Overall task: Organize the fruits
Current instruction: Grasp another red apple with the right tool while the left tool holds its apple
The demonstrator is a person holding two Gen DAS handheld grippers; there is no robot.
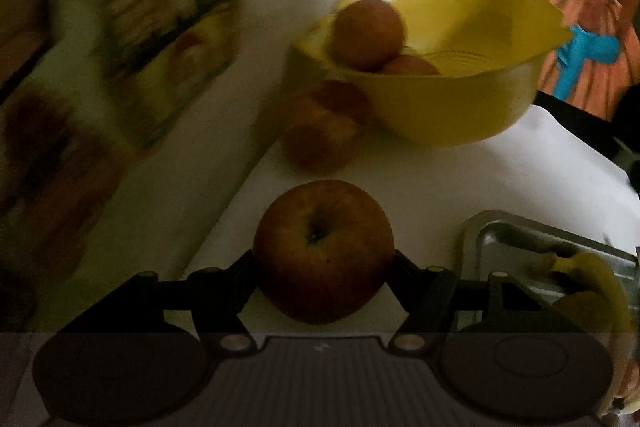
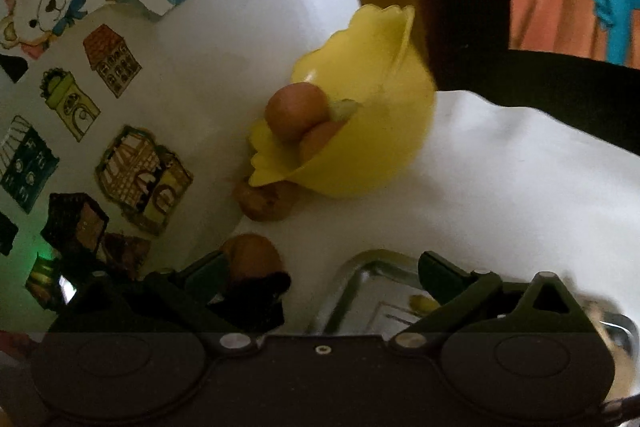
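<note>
Apple (image 1: 324,253) between left fingers (image 1: 404,261)

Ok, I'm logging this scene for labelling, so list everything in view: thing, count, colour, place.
apple: one, red, held between left gripper fingers.
loose apples: apparently two, red, on the cloth beside the bowl.
bowl: one, yellow, on the cloth near the wall.
oranges: two, orange, inside the bowl.
tray: one, steel, on the cloth.
banana: one, yellow, in the tray.
cloth: one, white.
stickers: many, mixed colours, wall.
left hand-held gripper: black, shut on apple.
right hand-held gripper: black, open above the tray.
</note>
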